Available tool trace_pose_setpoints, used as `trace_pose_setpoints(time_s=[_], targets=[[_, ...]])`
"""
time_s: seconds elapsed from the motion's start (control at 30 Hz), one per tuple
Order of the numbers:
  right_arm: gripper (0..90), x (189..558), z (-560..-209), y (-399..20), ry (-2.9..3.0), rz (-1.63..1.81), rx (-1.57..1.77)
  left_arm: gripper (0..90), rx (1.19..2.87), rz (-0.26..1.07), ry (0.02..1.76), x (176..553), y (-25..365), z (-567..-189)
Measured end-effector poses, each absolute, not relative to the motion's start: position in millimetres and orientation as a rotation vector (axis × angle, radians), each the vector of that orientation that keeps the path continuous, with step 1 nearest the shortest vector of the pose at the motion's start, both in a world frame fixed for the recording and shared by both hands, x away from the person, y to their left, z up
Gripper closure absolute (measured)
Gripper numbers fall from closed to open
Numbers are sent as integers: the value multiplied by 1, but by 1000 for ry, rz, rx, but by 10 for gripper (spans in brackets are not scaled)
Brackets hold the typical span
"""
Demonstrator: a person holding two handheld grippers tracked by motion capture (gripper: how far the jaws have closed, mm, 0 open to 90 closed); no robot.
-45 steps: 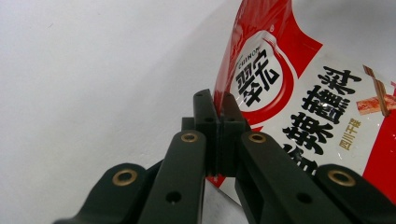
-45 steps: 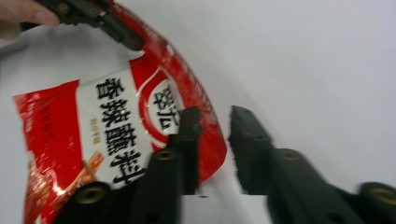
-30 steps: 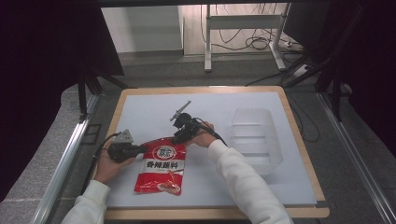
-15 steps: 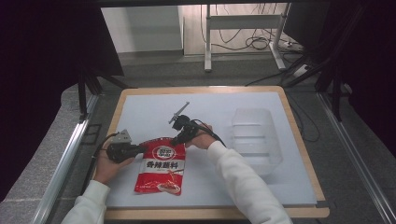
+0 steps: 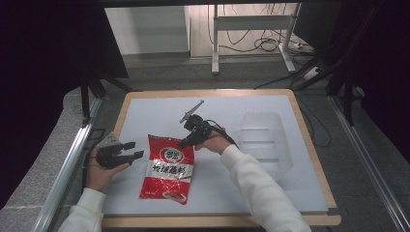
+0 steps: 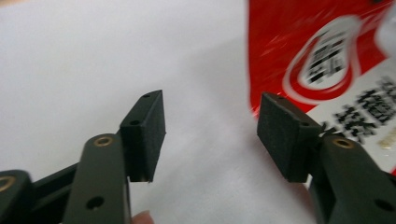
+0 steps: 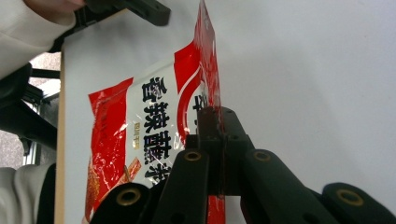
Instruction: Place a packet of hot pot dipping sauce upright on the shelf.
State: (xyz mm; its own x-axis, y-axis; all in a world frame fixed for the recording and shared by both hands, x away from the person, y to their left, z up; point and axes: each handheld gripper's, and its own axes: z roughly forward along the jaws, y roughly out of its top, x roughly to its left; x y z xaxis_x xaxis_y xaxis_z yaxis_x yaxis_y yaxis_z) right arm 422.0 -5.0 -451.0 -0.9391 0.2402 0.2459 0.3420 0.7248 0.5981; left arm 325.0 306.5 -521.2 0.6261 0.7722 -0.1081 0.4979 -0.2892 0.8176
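Bench (image 5: 309, 193): a white top with a pale wooden rim, standing on a grey floor (image 5: 367, 159); dark curtains hang to left and right, and a metal frame (image 5: 251, 21) with loose cables stands at the far side.

Packet (image 5: 167, 169): a red and white printed pouch lying left of centre, its long axis running near to far. Its far right corner is lifted off the surface.

Tray (image 5: 265, 140): clear plastic, right of centre, well apart from the packet.

Right tool (image 5: 185, 143): jaws closed flat on the packet's far right edge, as the right gripper view (image 7: 211, 116) shows, with the red film pinched between them.

Left tool (image 5: 133, 150): held just off the packet's left edge, jaws wide apart and gripping nothing; in the left gripper view (image 6: 210, 126) bare white surface lies between the two pads and the packet (image 6: 327, 70) sits beyond the right one.

Open room: the far left quarter and the near right of the top are bare.

Change from one second earlier: the left tool then lay against the packet's far left corner; it has since drawn back leftward and parted from it. The right tool keeps its hold.
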Motion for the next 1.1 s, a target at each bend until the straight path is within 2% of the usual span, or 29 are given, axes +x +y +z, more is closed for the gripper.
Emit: trace_pose_setpoints(time_s=[0.23, 1.1], targets=[[893, 414, -435, -13, -2775, -1041, -451, 358, 1967, 361, 1043, 328, 304, -525], [895, 371, -367, -10, -2782, -1137, -280, 328, 1959, 345, 1056, 328, 305, -525]])
